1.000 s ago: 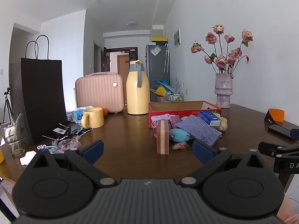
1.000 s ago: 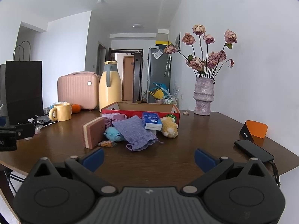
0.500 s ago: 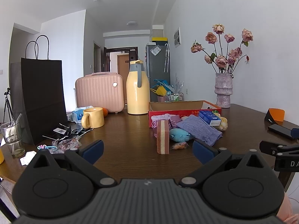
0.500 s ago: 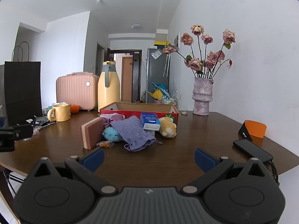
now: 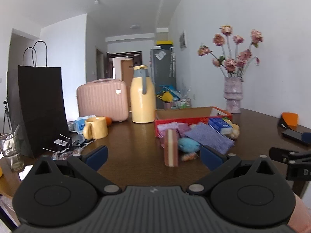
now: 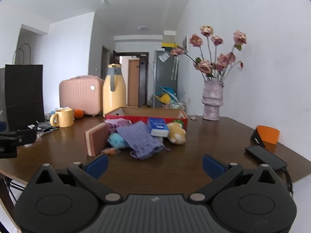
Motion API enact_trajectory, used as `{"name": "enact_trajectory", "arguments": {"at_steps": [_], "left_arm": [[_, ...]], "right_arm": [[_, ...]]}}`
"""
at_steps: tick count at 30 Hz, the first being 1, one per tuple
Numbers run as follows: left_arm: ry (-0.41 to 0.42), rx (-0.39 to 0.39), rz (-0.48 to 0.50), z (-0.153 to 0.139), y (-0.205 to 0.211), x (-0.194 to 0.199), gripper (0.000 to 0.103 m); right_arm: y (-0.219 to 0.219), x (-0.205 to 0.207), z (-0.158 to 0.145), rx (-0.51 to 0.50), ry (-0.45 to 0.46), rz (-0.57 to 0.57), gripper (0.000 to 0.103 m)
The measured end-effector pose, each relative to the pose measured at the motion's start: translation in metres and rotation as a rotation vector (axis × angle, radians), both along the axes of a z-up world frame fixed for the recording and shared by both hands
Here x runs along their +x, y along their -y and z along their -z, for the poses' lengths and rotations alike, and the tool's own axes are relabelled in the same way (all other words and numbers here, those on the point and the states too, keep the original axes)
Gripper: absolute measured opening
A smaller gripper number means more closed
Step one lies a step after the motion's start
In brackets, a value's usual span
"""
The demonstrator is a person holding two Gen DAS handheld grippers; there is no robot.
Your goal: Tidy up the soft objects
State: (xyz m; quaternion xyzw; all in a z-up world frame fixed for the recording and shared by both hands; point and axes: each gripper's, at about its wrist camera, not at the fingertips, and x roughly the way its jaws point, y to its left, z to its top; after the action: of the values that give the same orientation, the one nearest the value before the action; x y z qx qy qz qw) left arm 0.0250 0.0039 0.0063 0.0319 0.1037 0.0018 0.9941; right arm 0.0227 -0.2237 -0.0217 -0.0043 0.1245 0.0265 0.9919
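Note:
A pile of soft things lies on the wooden table in front of a red cardboard box (image 6: 176,116): an upright pink sponge (image 6: 96,140), a blue plush (image 6: 116,140), a purple cloth pouch (image 6: 141,139), a yellow plush (image 6: 176,134), a blue tissue pack (image 6: 157,126) and pink cloth (image 6: 118,122). From the left wrist view the sponge (image 5: 171,148), blue plush (image 5: 188,144) and pouch (image 5: 210,136) appear ahead. My left gripper (image 5: 153,156) is open and holds nothing, short of the sponge. My right gripper (image 6: 154,164) is open too, just short of the pouch.
A yellow mug (image 5: 96,128), yellow thermos (image 5: 141,97), pink case (image 5: 102,100) and black paper bag (image 5: 39,108) stand to the left, with a glass (image 5: 10,151) near the edge. A vase of roses (image 6: 211,103), a phone (image 6: 265,158) and an orange-black object (image 6: 266,136) are at the right.
Both grippers have moved slightly forward toward the pile, which looks a little larger now. Both stay open. Nothing on the table has moved.

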Motion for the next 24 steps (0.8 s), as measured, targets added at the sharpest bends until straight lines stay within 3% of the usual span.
{"name": "enact_trajectory", "arguments": {"at_steps": [4, 6, 10, 18, 20, 23, 24], "left_arm": [[-0.025, -0.027, -0.034, -0.002, -0.015, 0.031, 0.103], [-0.04, -0.008, -0.075, 0.003, -0.026, 0.048, 0.103], [-0.101, 0.005, -0.149, 0.017, -0.052, 0.085, 0.103], [-0.178, -0.043, -0.266, 0.029, -0.102, 0.129, 0.103], [-0.184, -0.039, -0.262, 0.031, -0.102, 0.132, 0.103], [-0.183, -0.017, -0.24, 0.033, -0.099, 0.136, 0.103], [-0.182, -0.016, -0.23, 0.034, -0.098, 0.138, 0.103]], "right_arm": [[-0.004, 0.024, -0.002, 0.046, 0.02, -0.042, 0.103], [-0.009, 0.044, 0.004, 0.04, 0.015, -0.131, 0.103], [-0.026, 0.088, 0.009, 0.058, -0.117, -0.269, 0.103], [-0.111, 0.18, 0.015, -0.008, -0.141, -0.365, 0.1], [-0.129, 0.203, 0.02, -0.037, -0.157, -0.355, 0.088], [-0.137, 0.229, 0.025, -0.019, -0.212, -0.364, 0.042], [-0.136, 0.234, 0.026, -0.003, -0.229, -0.38, 0.04]]}}
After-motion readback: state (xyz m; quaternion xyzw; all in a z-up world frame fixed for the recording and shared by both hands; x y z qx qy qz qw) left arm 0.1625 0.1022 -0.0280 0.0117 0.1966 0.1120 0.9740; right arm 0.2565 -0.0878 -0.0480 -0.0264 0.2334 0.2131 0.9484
